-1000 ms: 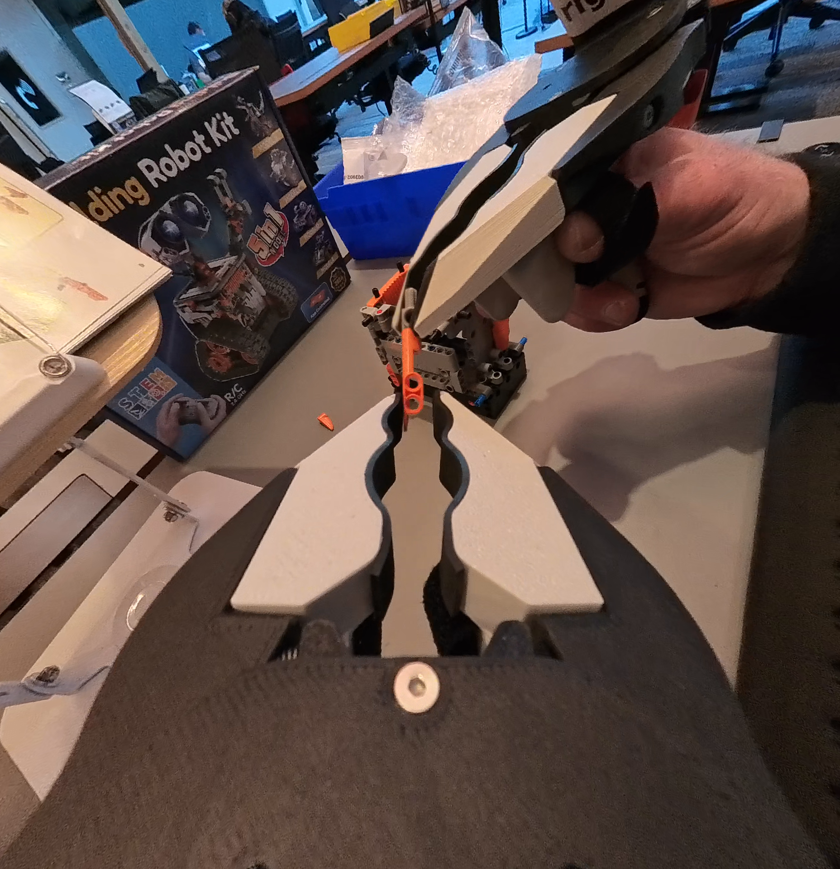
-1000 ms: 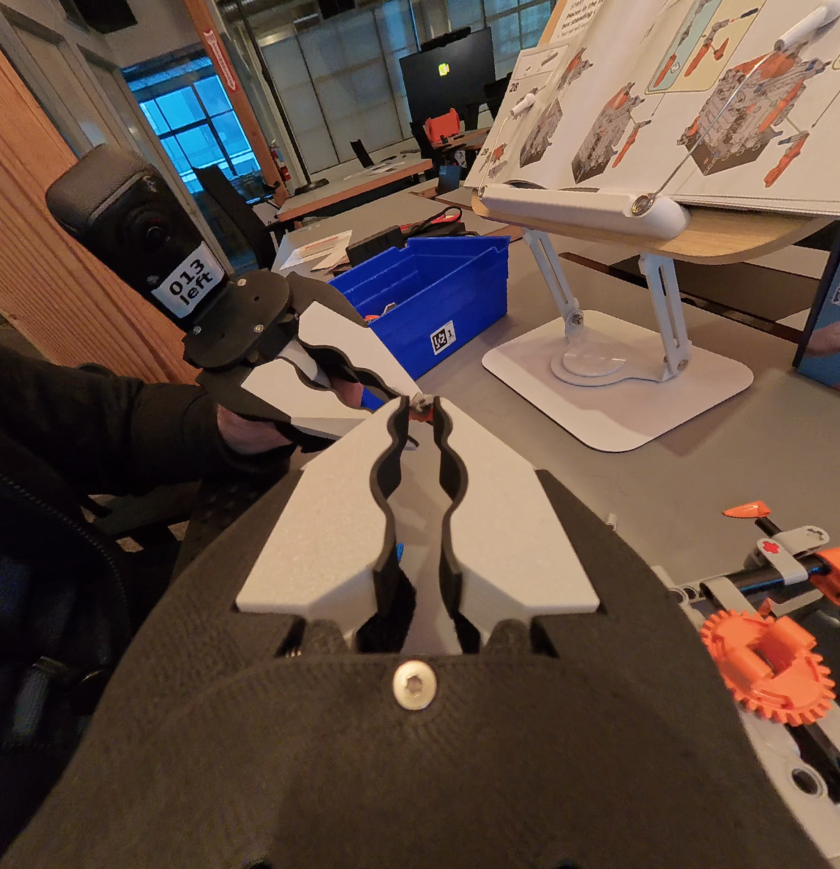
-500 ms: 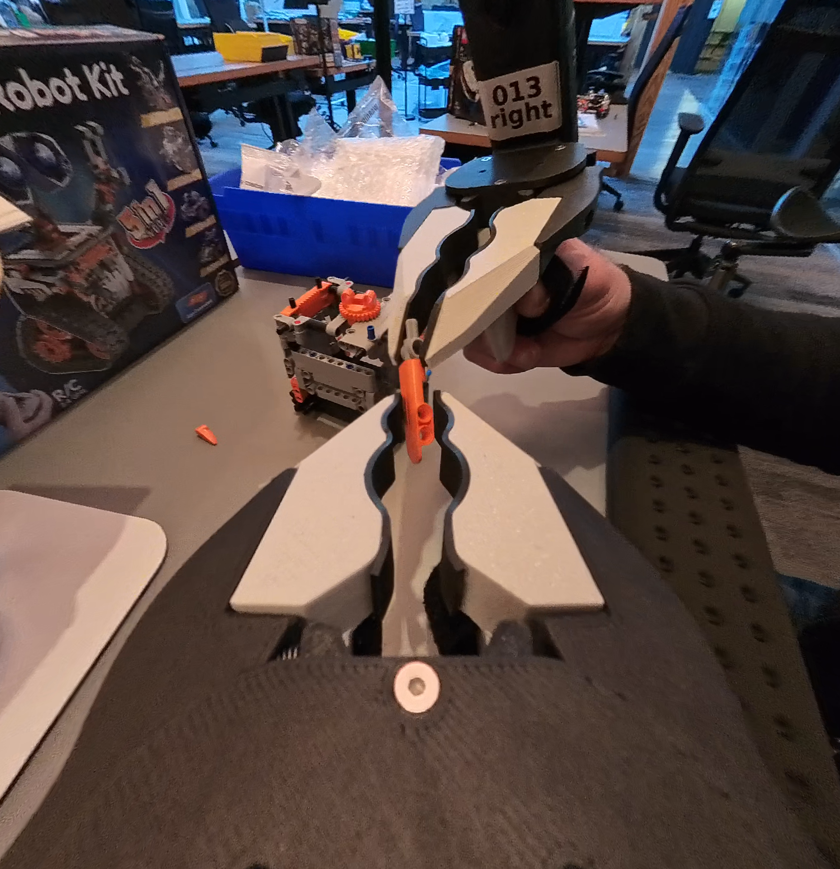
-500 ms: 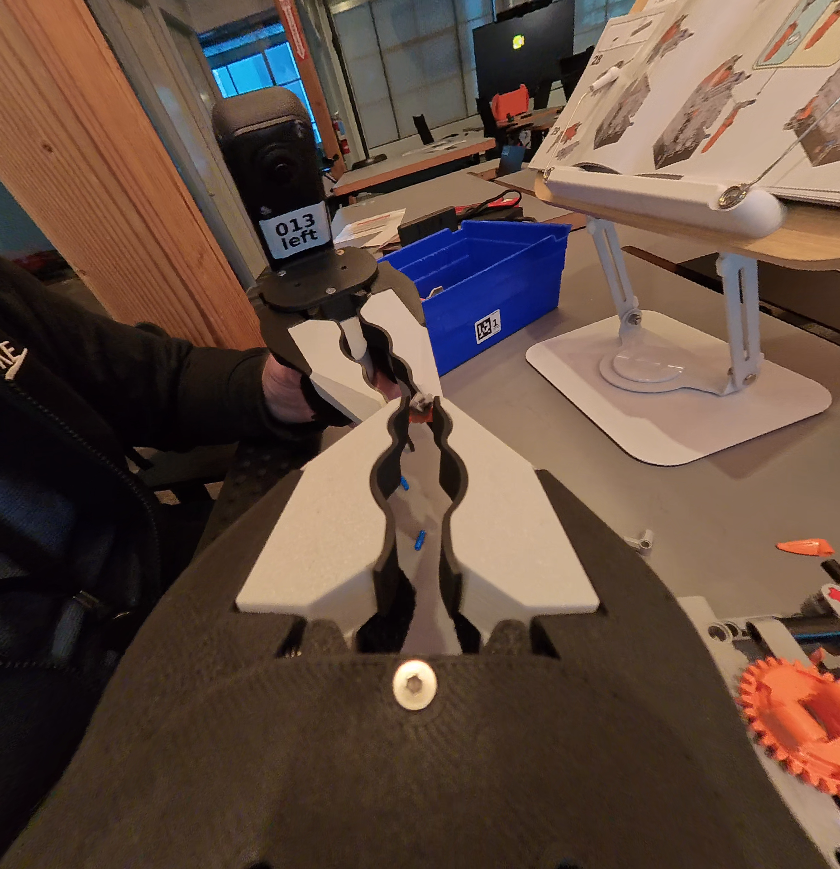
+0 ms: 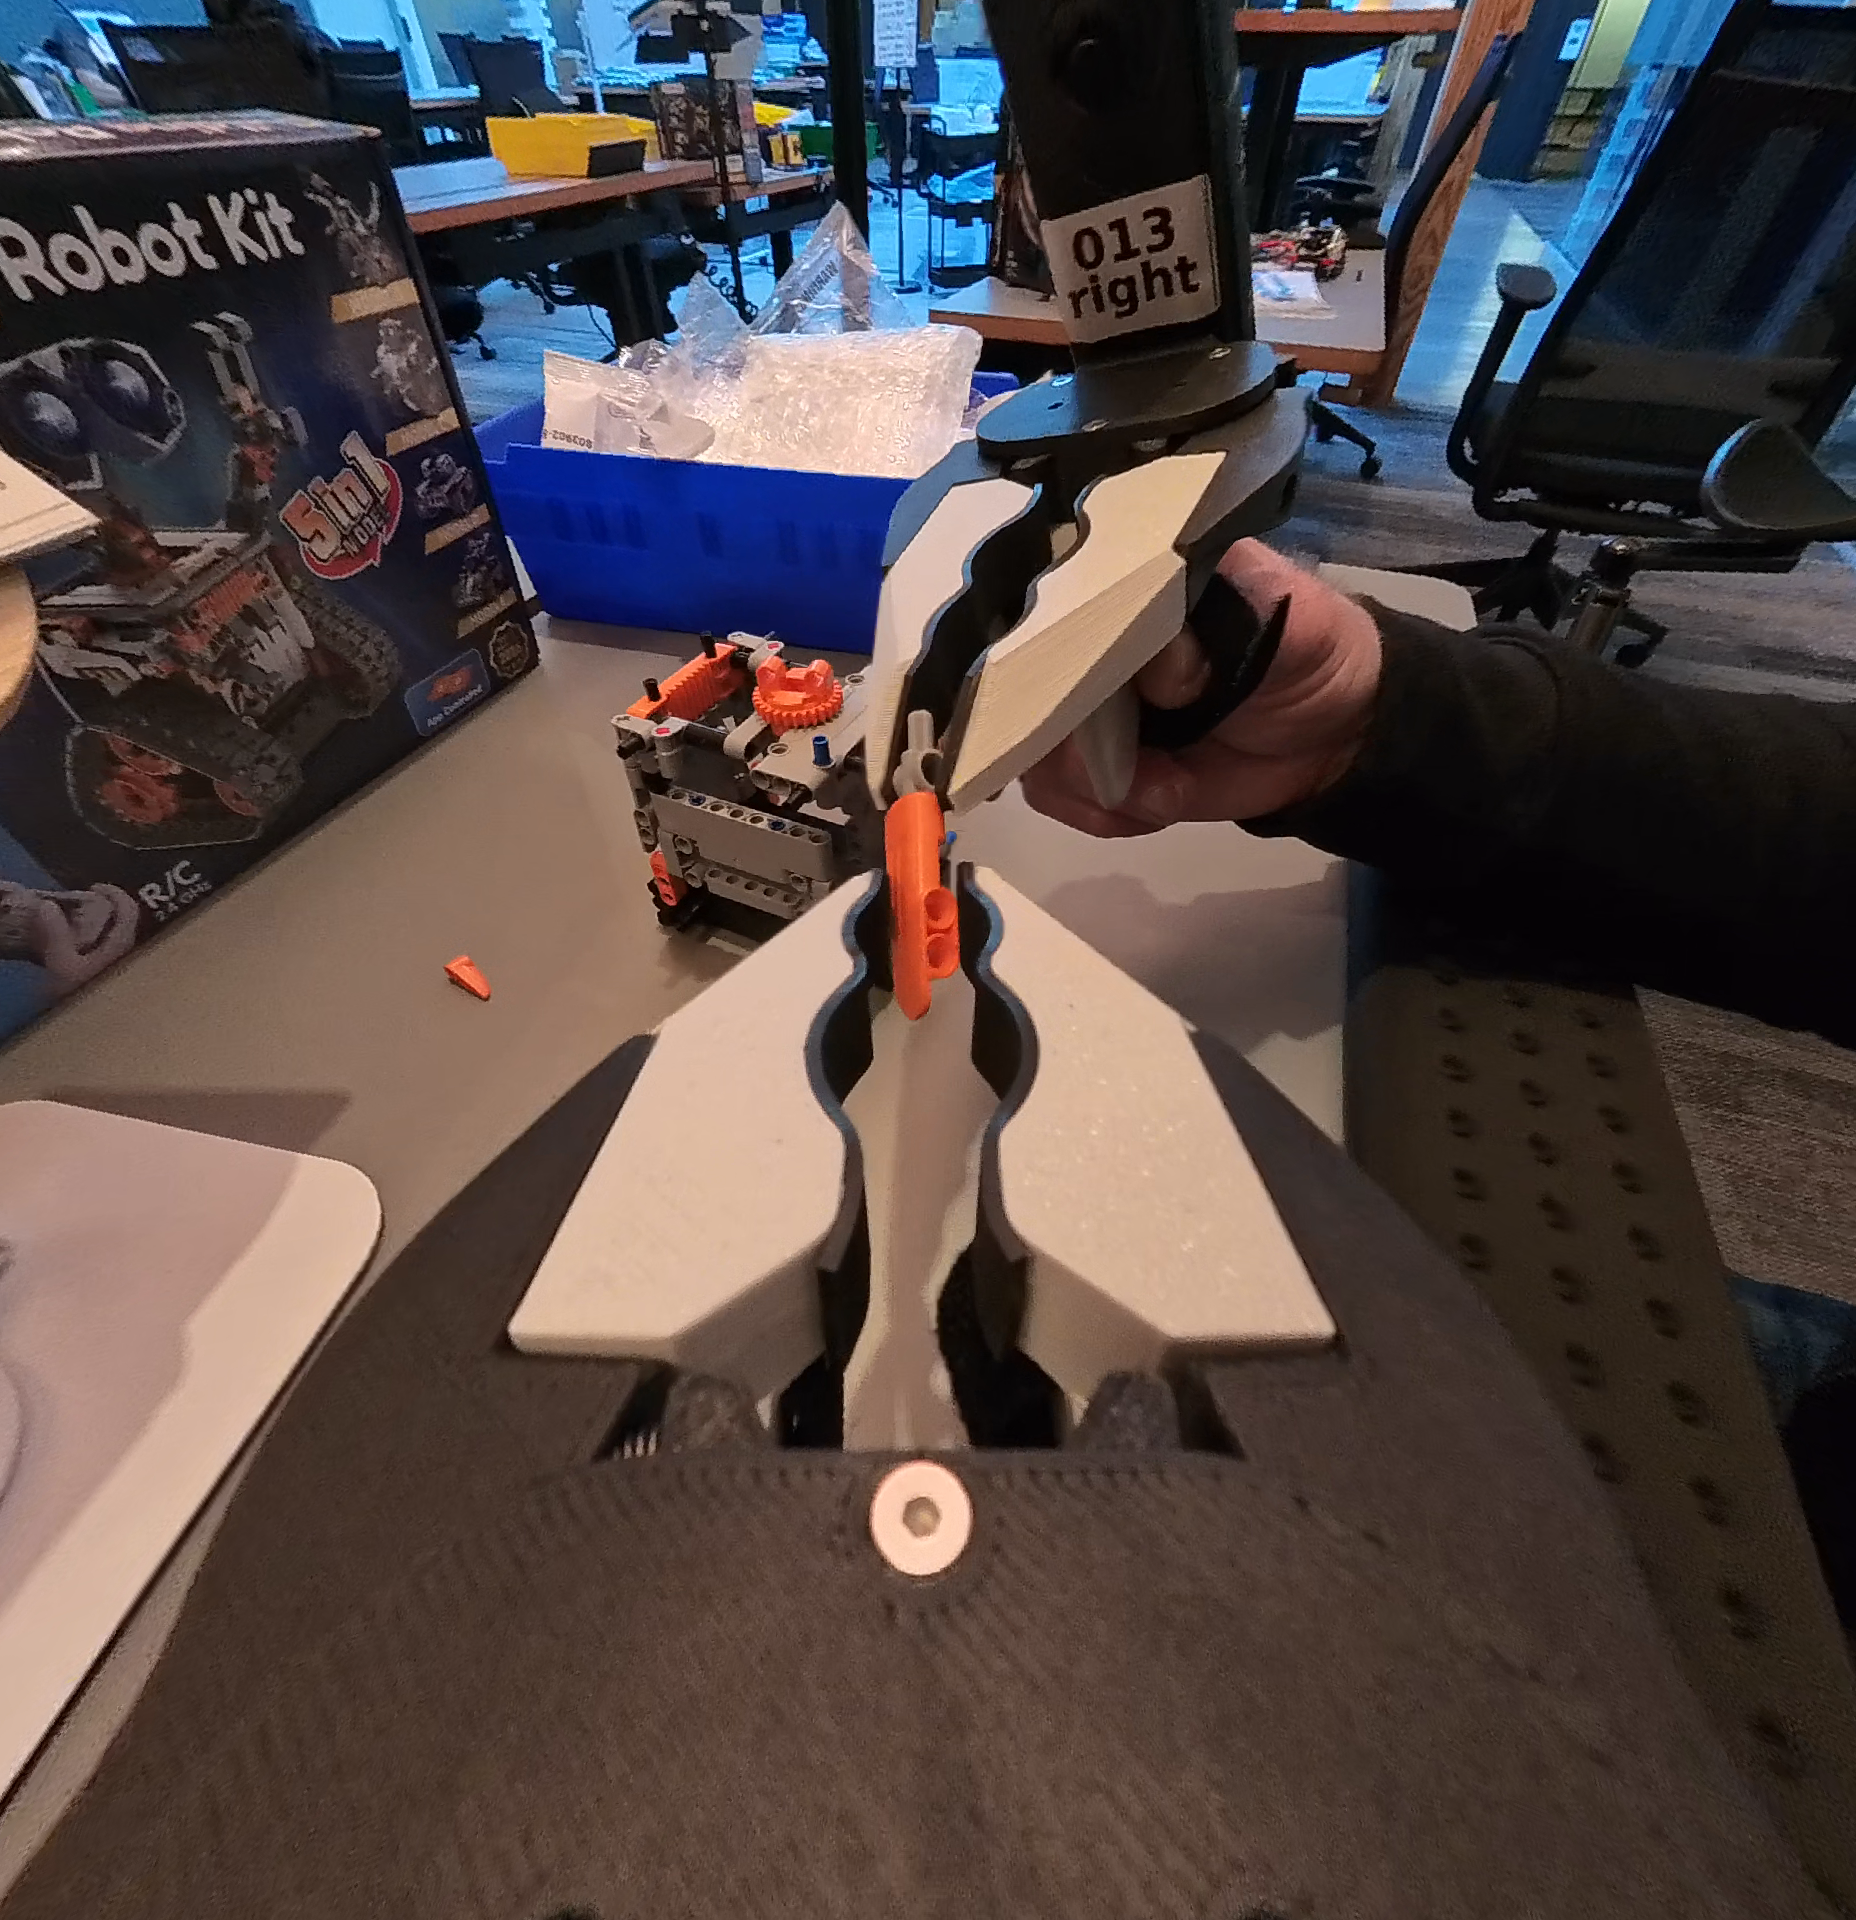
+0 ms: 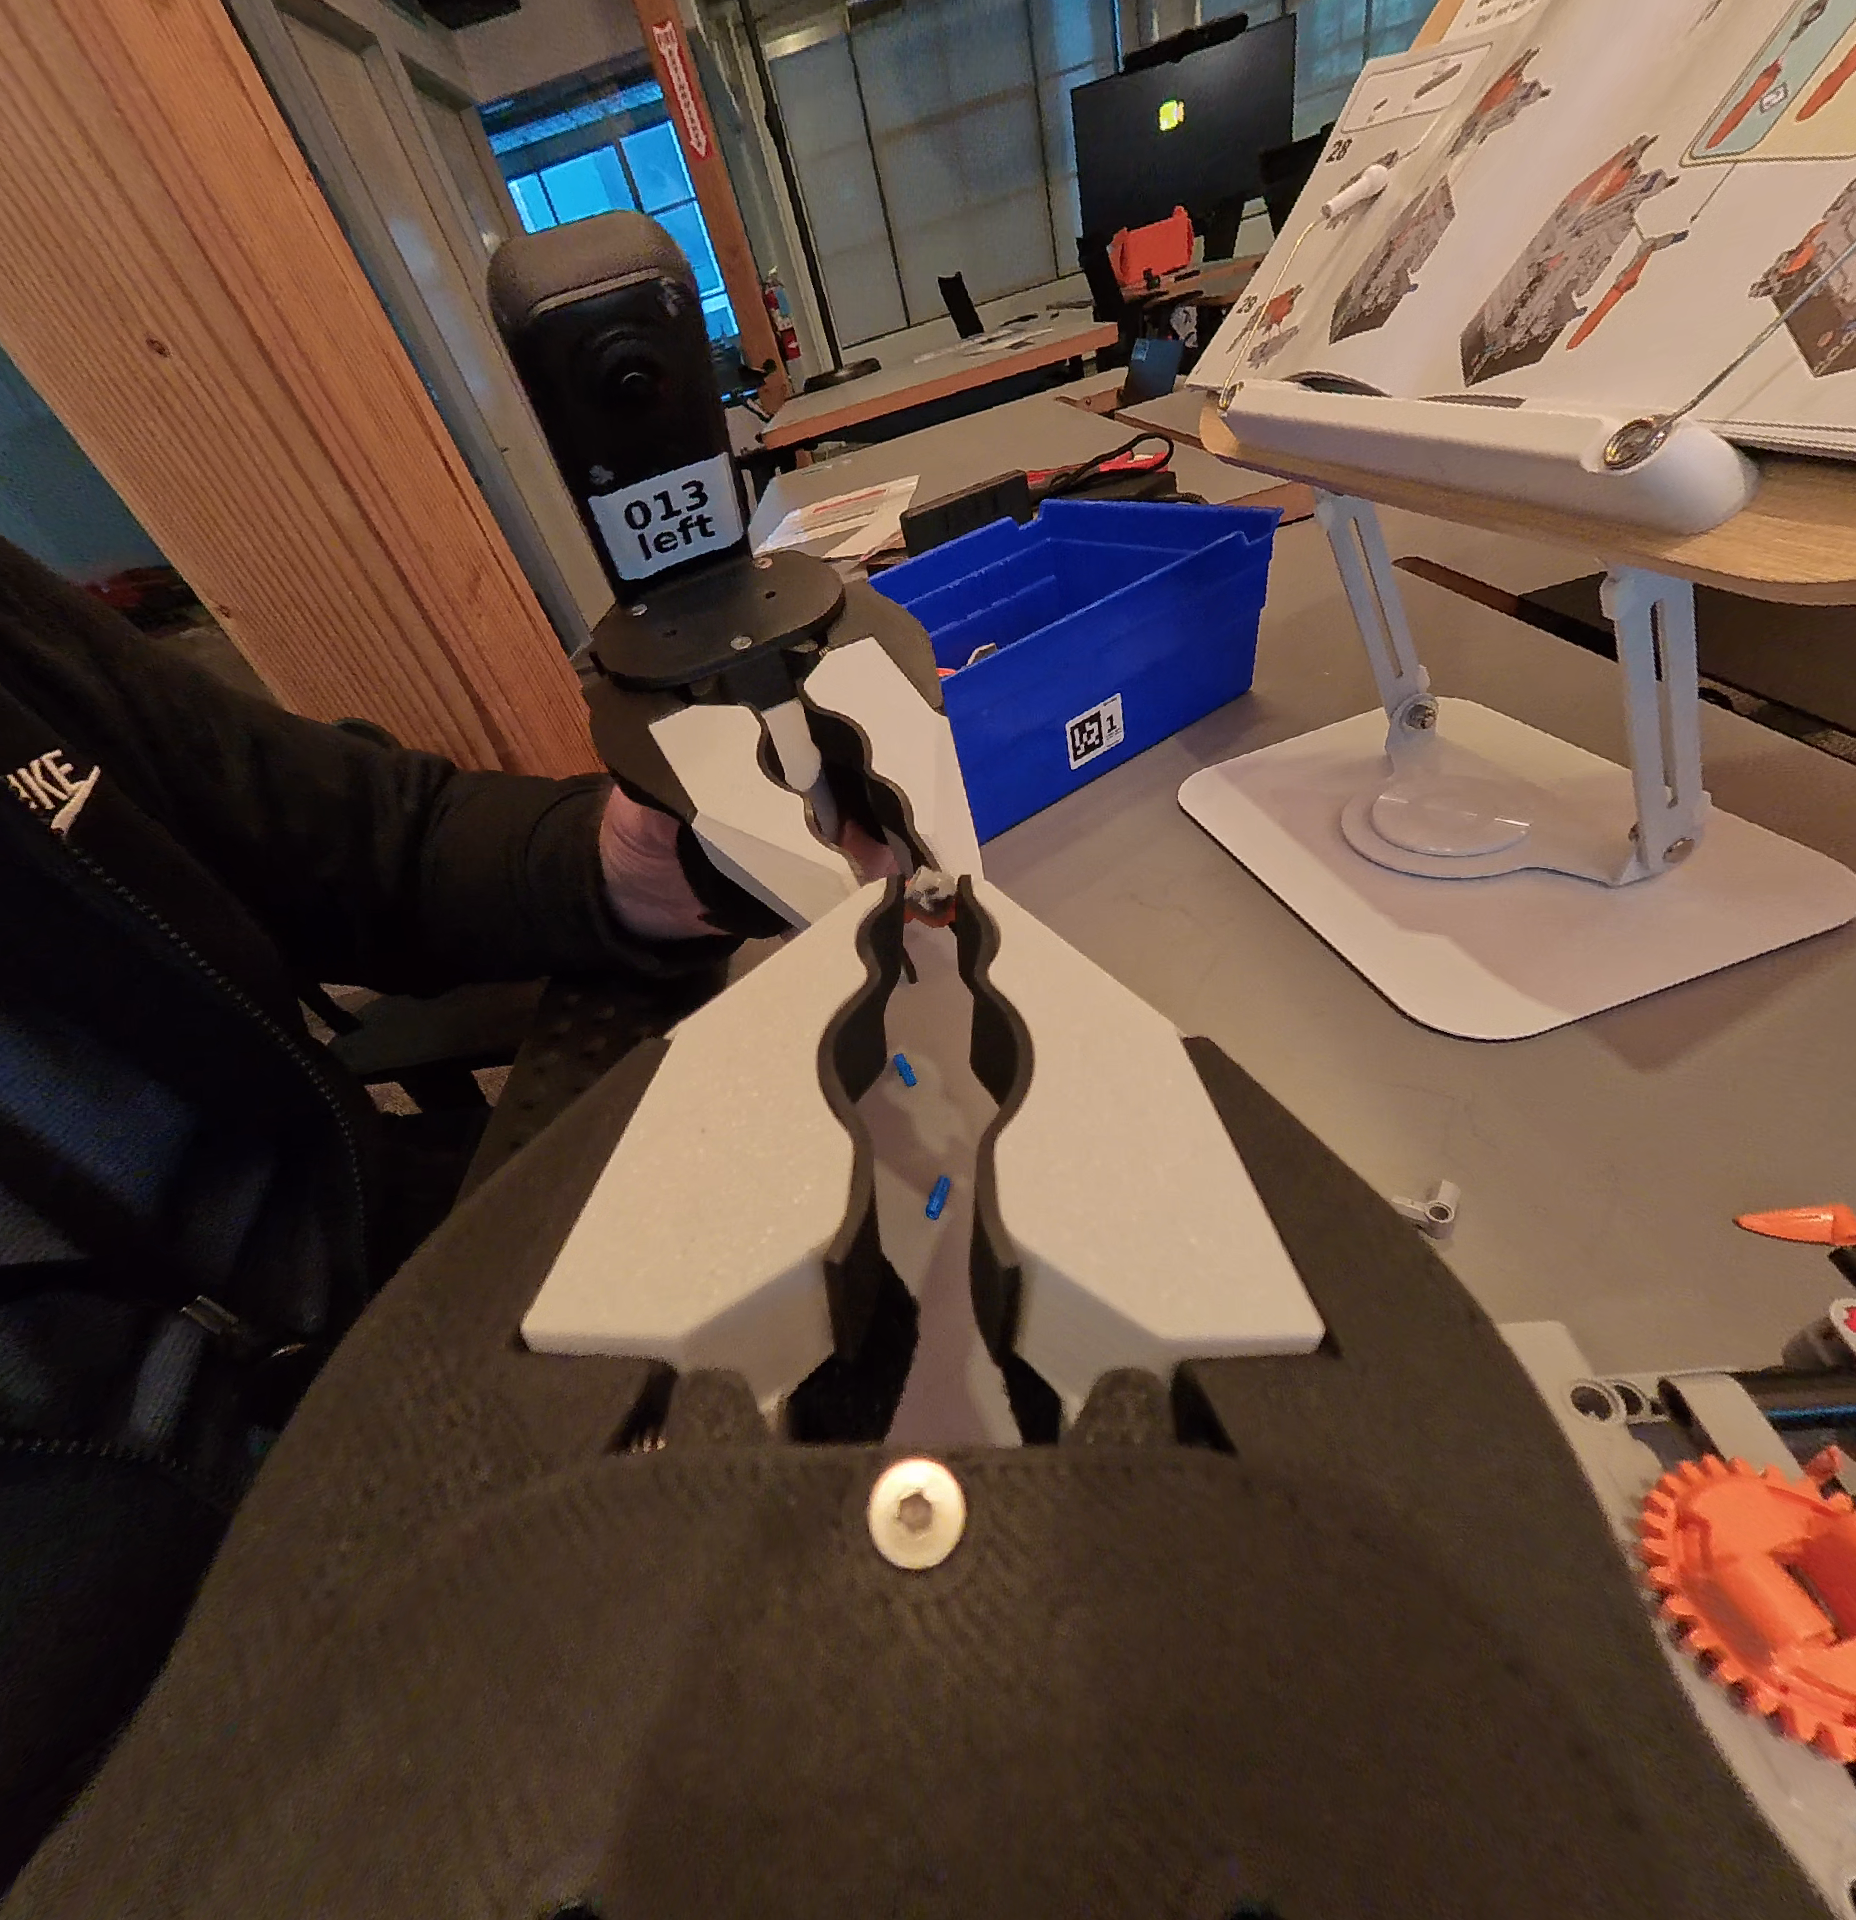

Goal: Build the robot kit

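The left claw (image 5: 919, 914) is pinching a small orange piece (image 5: 919, 914) between its tips, and the piece stands up out of the tips. The right claw (image 5: 919, 774) comes down from above and nips a little grey piece (image 5: 916, 750) that sits on top of the orange piece, so the two claws meet tip to tip above the grey tabletop (image 5: 332, 935). A hand (image 5: 1230, 707) in a dark sleeve holds the right claw's handle. In the right wrist view, the right claw (image 6: 929, 896) is closed on the same little grey and orange bit, and the left claw (image 6: 903, 862) points at it from the other side. Behind the claws, a small grey and orange block model (image 5: 742, 800) with an orange gear on top sits on the tabletop. A tiny orange cone (image 5: 469, 975) lies on the tabletop to the model's left, well apart from it. A big dark toy box (image 5: 207, 540) stands on the left. A blue bin (image 5: 695, 545) full of clear plastic bags (image 5: 830, 400) sits behind the model. In the right wrist view, a white book stand (image 6: 1506, 852) holds an open picture booklet (image 6: 1589, 218), and another blue bin (image 6: 1090, 665) sits near it. Two tiny blue pins (image 6: 936, 1197) lie on the tabletop under the right claw.
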Tool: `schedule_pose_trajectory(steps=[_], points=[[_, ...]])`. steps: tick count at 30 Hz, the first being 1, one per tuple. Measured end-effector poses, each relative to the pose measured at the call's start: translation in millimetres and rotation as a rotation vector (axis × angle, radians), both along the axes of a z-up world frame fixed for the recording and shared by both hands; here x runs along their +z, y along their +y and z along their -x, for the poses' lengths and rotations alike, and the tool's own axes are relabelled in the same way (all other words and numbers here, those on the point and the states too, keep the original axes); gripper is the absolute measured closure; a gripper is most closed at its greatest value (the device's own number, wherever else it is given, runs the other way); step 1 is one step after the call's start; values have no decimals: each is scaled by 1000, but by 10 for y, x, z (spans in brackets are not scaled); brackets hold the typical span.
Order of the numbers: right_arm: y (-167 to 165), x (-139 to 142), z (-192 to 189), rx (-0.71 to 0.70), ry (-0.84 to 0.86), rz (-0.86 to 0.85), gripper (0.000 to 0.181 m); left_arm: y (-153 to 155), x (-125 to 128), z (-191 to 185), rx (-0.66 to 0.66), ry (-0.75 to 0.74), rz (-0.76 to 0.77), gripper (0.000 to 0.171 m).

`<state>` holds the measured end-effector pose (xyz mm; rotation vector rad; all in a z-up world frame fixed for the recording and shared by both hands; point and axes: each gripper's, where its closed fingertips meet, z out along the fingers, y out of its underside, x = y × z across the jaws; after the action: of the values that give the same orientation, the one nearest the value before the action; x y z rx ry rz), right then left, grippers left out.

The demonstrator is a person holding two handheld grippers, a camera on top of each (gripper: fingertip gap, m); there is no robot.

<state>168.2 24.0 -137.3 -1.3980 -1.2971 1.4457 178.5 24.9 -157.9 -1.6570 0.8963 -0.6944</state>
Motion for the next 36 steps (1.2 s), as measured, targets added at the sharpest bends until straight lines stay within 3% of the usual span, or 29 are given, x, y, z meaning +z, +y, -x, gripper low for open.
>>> schedule_pose_trajectory(steps=[6,11,31,36], points=[[-81,-31,-26,55,-21,-22,174,-108,45,-49,-127,-120,121,152],[-153,-55,-32,91,-34,-58,174,-148,22,-89,-174,-155,176,158],[-4,80,-57,2,34,0,167,12,85,44,-1,-43,-23,161],[-54,17,8,2,-8,-22,175,6,59,10,21,31,-91,161]])
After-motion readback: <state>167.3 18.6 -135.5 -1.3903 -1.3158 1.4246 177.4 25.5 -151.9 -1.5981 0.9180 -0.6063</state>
